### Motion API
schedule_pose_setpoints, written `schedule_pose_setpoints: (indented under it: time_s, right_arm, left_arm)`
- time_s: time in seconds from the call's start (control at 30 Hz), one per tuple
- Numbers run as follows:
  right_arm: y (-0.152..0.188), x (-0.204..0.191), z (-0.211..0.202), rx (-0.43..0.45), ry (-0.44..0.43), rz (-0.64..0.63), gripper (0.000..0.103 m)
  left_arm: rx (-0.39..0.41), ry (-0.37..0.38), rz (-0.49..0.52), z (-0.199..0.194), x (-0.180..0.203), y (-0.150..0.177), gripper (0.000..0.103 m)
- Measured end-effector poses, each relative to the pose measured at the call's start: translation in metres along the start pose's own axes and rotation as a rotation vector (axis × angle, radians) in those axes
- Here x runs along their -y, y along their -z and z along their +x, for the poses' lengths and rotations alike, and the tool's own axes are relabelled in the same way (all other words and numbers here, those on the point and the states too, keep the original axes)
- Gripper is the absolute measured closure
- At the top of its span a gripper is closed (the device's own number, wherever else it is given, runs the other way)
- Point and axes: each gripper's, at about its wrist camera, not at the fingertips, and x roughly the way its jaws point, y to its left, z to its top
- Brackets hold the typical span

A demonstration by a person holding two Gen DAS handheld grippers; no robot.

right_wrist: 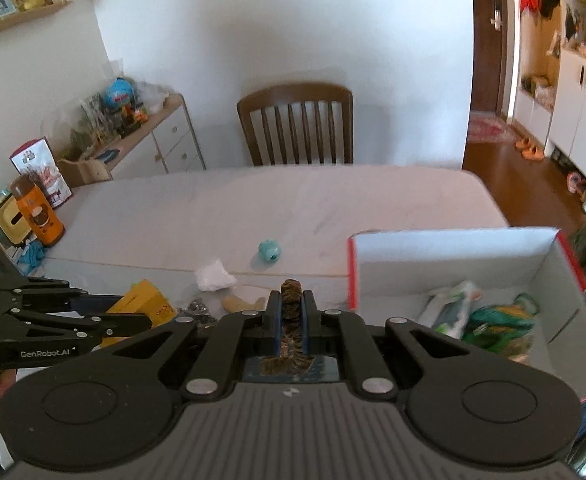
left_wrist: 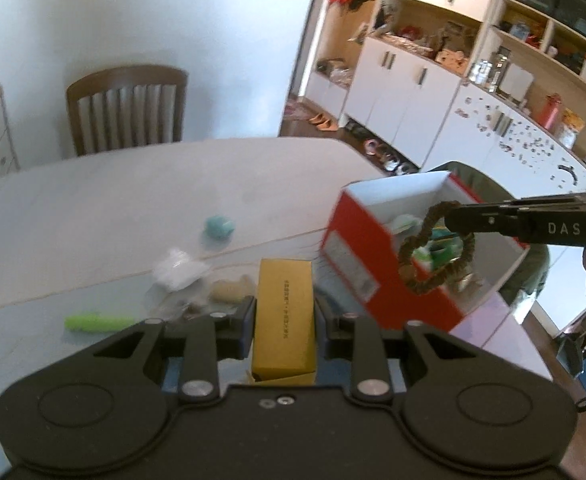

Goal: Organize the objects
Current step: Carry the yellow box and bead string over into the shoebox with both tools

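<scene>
Evidently, a brown hair tie [left_wrist: 437, 252] was pinched in the right gripper [right_wrist: 291, 312] over the red box [left_wrist: 357, 264], awaiting release inside, while a yellow carton [left_wrist: 285, 312] was clamped by the left gripper [left_wrist: 285, 316] above the tabletop [left_wrist: 93, 216].

Bare table [right_wrist: 293, 200] behind clutter [left_wrist: 197, 280]

On the bench [left_wrist: 93, 208], the carton [left_wrist: 285, 312] lies between the left tool's [left_wrist: 285, 316] jaws. The open box [left_wrist: 357, 256] sits at its two o'clock, packets [right_wrist: 453, 312] inside. The scrunchie [left_wrist: 433, 256] hangs from the right tool [left_wrist: 453, 216] over the box's near wall. A wad [left_wrist: 179, 270] lies at the carton's ten o'clock, a ball [left_wrist: 219, 228] beyond it, a chair [left_wrist: 127, 108] behind the bench.
</scene>
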Motion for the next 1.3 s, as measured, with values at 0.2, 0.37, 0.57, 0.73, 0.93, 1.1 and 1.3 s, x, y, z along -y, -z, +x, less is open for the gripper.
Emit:
schedule_pose_setpoints:
  time_s: [0.2,0.37,0.57,0.73,0.93,1.1,1.3]
  right_arm:
    - [0.003,0.034,-0.026,0.022,0.036,-0.002,0.094]
    - [0.007,0.071,-0.038,0.026,0.068,0.021,0.094]
    - [0.012,0.117,-0.04,0.017,0.104,0.057,0.094]
    - [0.018,0.152,-0.04,0.006,0.119,0.076,0.094]
    - [0.025,0.186,-0.031,-0.018,0.127,0.081,0.094]
    - [0.031,0.213,-0.021,-0.047,0.124,0.089,0.094]
    - [0.038,0.232,-0.004,-0.085,0.126,0.078,0.094]
  left_arm:
    - [0.01,0.02,0.044,0.006,0.041,-0.009,0.075]
    - [0.005,0.024,0.085,0.018,0.072,-0.015,0.075]
    - [-0.021,0.032,0.094,0.038,0.1,-0.021,0.075]
    - [-0.04,0.036,0.098,0.057,0.122,-0.028,0.075]
    - [-0.07,0.045,0.116,0.084,0.152,-0.036,0.075]
    - [-0.106,0.047,0.117,0.113,0.175,-0.039,0.075]
    - [-0.152,0.038,0.127,0.147,0.199,-0.042,0.075]
